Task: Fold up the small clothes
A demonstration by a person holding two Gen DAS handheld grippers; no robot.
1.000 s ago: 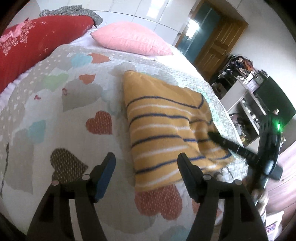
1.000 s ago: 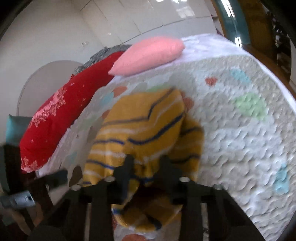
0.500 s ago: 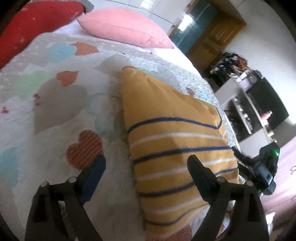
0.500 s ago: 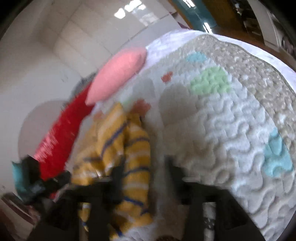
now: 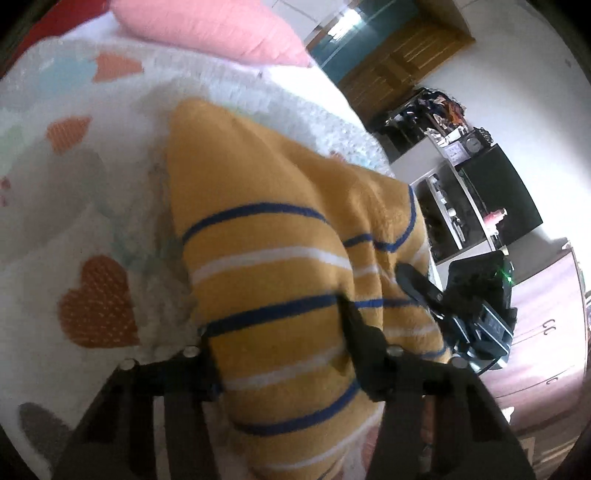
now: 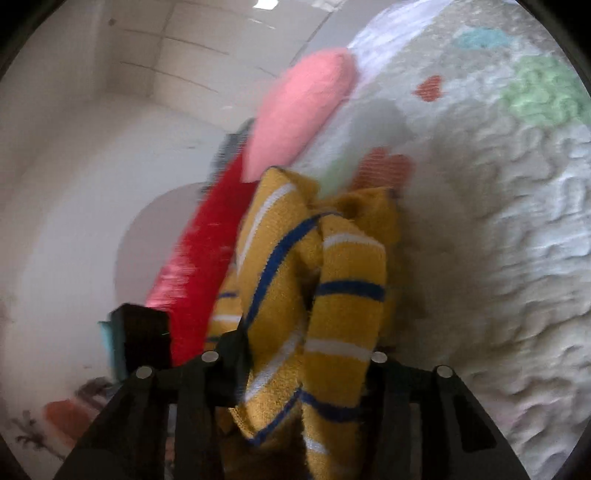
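Note:
A small mustard-yellow sweater [image 5: 280, 266] with blue and white stripes lies folded on the heart-patterned quilt [image 5: 85, 206]. My left gripper [image 5: 284, 354] has its jaws around the sweater's near edge, cloth bunched between them. In the right wrist view the sweater [image 6: 317, 295] hangs bunched and lifted between the jaws of my right gripper [image 6: 306, 354], which is shut on it. The right gripper [image 5: 436, 299] also shows in the left wrist view at the sweater's right edge.
A pink pillow [image 5: 210, 29] and a red pillow [image 6: 207, 254] lie at the head of the bed. A shelf unit with clutter [image 5: 461, 192] and a wooden door [image 5: 399, 48] stand beyond the bed's right side. The quilt [image 6: 509, 229] extends to the right.
My left gripper moved forward onto the sweater's near edge and its jaws closed in on the cloth. My right gripper stayed on the sweater and lifted its edge up.

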